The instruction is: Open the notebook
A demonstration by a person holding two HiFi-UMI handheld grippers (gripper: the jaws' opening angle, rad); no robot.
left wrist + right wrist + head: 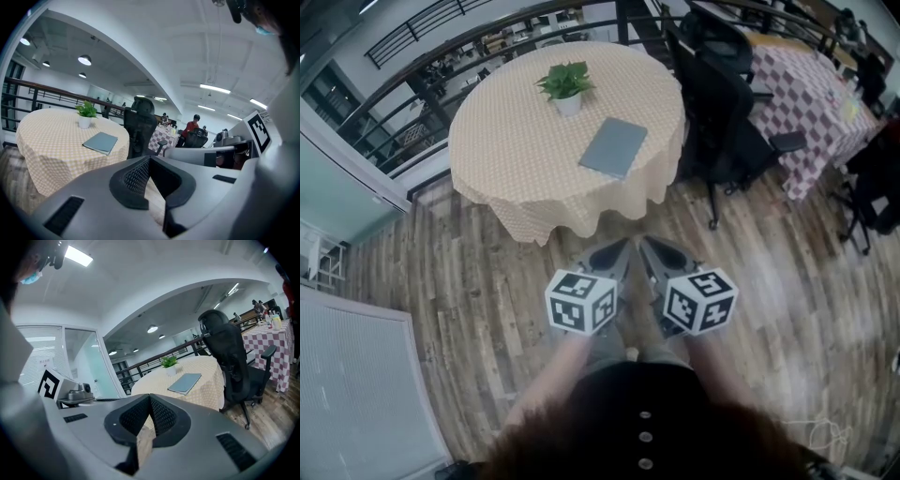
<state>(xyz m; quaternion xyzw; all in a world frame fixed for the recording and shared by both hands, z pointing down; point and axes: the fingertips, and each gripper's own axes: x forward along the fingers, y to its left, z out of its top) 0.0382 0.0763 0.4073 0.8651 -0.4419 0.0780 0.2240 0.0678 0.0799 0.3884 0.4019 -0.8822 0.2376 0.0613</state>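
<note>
Notebook [614, 147]: one, slim, grey-blue cover, closed, lying flat (set askew to the viewer) on the round table [516, 159] with checked cloth, near the potted plant [565, 86].

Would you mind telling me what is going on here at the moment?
A person stands on the wood floor, short of the round table, holding a left gripper and a right gripper, both shut and empty. The notebook lies closed on the table beside a potted plant, and neither gripper touches it.
</note>
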